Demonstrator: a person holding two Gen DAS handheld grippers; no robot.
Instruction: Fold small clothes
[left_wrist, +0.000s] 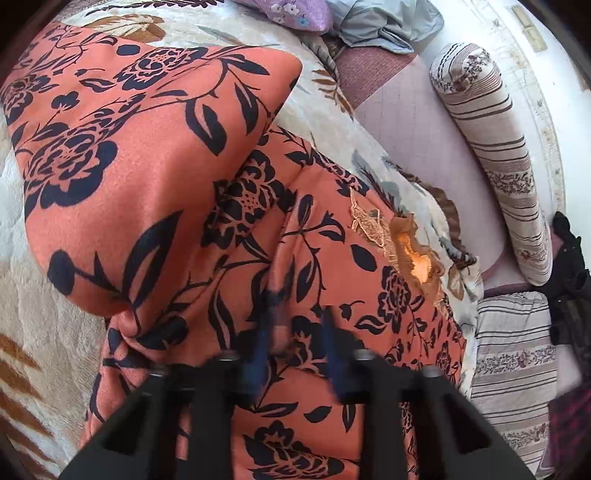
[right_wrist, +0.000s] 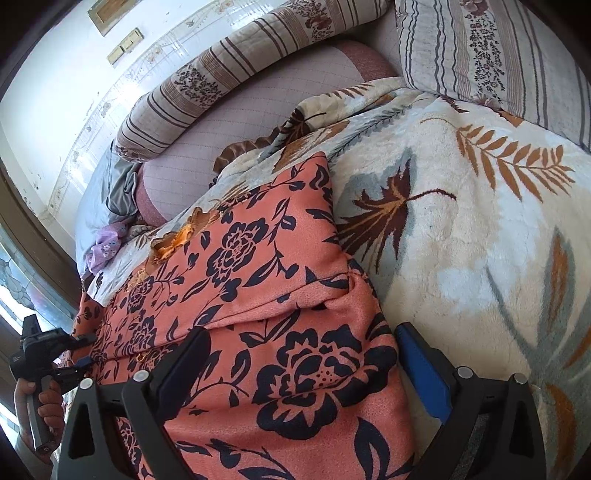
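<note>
The left gripper (left_wrist: 295, 332) was clamped on a raised fold of the orange floral garment (left_wrist: 155, 192), its blue pads blurred. The right gripper (right_wrist: 306, 354) stood wide apart, 1 finger on either side of the same garment (right_wrist: 258, 277), pressing nothing. The garment lay partly folded on a cream leaf-print blanket (right_wrist: 461, 240). Only the right view showed a hand (right_wrist: 40, 402) holding the other gripper's handle. Farther off lay 1 striped bolster (left_wrist: 491, 155) and 1 striped pillow (right_wrist: 491, 48). No writing was legible.
</note>
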